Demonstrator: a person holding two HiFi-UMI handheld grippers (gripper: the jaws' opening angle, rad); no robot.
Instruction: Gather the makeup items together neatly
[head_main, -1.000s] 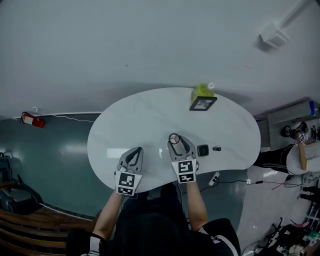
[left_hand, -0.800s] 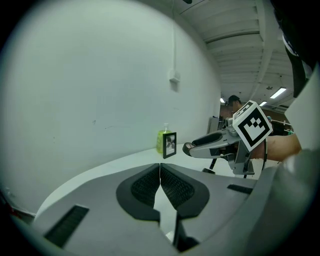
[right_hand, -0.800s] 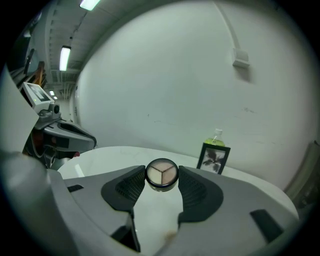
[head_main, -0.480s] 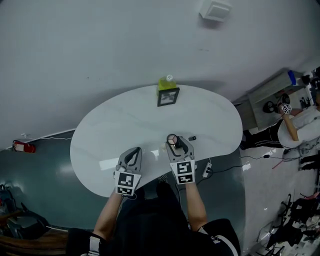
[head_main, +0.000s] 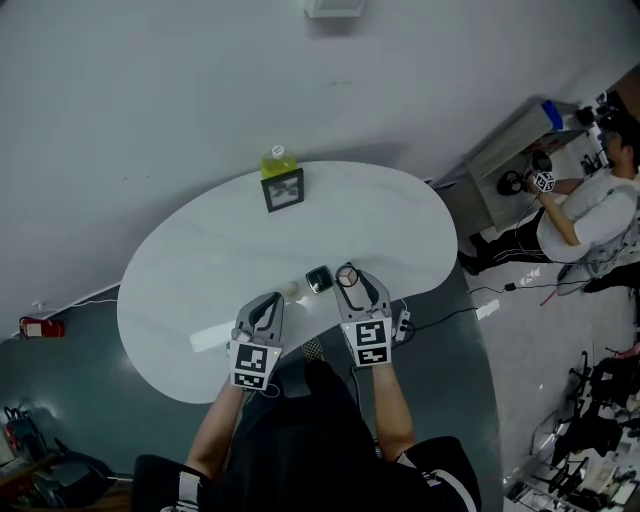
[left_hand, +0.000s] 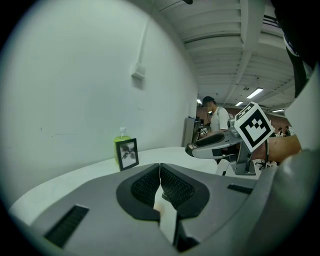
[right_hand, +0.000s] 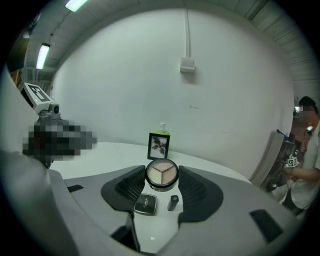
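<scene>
In the head view we hold the right tongs over the near part of the white surface, clamped on the round palette. The black square compact lies just beside it, to its left. The left tongs hang nearby.

The left gripper view shows those jaws pressed together, with nothing between them.

The right gripper view shows the palette gripped by its rim, its three shades facing us, above the compact and a small black lipstick. We judge it best to lower it level and set it close beside them — without knocking either — then release gently.
</scene>
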